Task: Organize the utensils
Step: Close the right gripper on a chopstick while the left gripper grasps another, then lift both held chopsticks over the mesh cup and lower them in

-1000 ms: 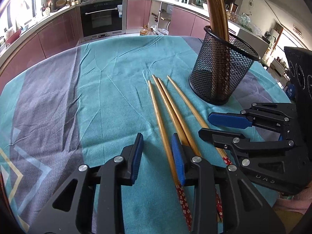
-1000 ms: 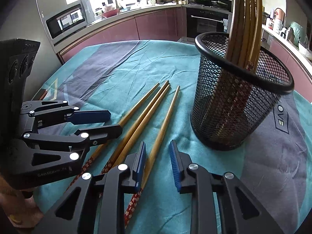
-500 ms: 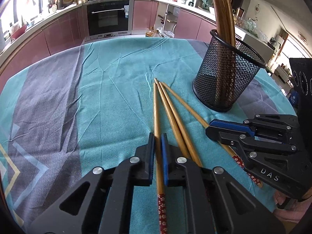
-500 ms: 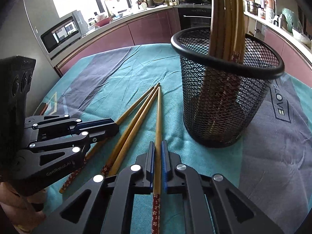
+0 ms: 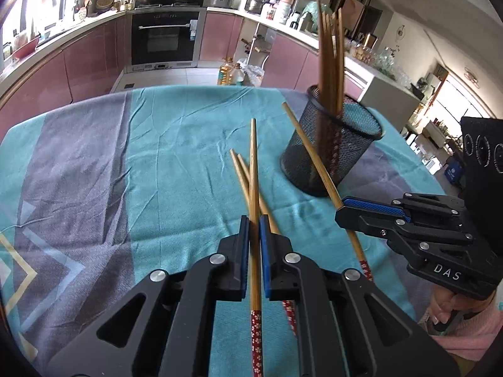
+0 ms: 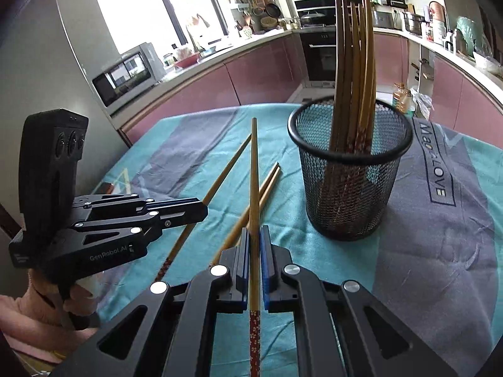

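My left gripper (image 5: 254, 223) is shut on a wooden chopstick (image 5: 253, 169) with a red flowered end and holds it lifted off the cloth. My right gripper (image 6: 254, 234) is shut on another chopstick (image 6: 254, 169), also raised; it shows in the left wrist view (image 5: 309, 154) with my right gripper (image 5: 341, 209). My left gripper appears in the right wrist view (image 6: 202, 209). Two chopsticks (image 5: 240, 172) still lie on the teal tablecloth (image 5: 176, 144). A black mesh holder (image 6: 350, 169) with several upright chopsticks stands to the right; it also shows in the left wrist view (image 5: 330, 154).
The round table's far edge (image 5: 195, 89) borders a kitchen floor with pink cabinets and an oven (image 5: 165, 36). Oil bottles (image 5: 229, 73) stand on the floor beyond. A microwave (image 6: 125, 73) sits on the counter at left in the right wrist view.
Both grippers have closed on a chopstick each and lifted them off the cloth, tips rising. Two chopsticks stay on the table.
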{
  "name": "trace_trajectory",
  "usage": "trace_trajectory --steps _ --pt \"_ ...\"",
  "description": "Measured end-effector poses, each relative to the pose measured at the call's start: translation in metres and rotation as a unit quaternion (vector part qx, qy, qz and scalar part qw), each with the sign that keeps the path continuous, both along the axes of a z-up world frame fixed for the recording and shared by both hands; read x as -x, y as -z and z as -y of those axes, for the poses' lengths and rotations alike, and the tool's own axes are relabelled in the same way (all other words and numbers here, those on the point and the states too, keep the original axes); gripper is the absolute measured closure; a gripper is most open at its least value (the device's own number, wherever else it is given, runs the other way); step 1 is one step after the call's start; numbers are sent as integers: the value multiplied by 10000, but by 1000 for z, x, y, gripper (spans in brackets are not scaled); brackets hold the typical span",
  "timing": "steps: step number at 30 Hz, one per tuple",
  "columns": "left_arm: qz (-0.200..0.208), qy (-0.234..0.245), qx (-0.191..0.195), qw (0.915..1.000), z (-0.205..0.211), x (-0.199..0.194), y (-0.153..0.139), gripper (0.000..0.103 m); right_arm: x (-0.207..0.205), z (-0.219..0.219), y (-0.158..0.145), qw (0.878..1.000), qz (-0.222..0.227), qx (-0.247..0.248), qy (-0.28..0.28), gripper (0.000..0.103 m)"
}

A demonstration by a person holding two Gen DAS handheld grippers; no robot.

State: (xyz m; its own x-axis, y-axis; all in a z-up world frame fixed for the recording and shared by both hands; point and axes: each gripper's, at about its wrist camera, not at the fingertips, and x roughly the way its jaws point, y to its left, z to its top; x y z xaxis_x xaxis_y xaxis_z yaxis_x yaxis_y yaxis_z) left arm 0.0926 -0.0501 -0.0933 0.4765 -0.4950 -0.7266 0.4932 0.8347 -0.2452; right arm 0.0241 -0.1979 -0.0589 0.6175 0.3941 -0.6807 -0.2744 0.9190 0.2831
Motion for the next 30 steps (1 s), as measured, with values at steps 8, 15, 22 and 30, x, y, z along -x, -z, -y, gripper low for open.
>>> trace_trajectory --steps 8,15,22,30 --pt "188 319 556 9978 -10 12 -42 96 16 19 -33 9987 440 -244 66 97" --pt "456 493 953 9932 -14 17 -80 96 20 39 -57 9959 774 -428 187 97" --pt "733 556 1134 9893 -8 16 -109 96 17 51 -78 9932 1053 -432 235 97" --pt "1165 582 1221 9839 9 4 -144 96 7 62 -109 9891 1409 -291 324 97"
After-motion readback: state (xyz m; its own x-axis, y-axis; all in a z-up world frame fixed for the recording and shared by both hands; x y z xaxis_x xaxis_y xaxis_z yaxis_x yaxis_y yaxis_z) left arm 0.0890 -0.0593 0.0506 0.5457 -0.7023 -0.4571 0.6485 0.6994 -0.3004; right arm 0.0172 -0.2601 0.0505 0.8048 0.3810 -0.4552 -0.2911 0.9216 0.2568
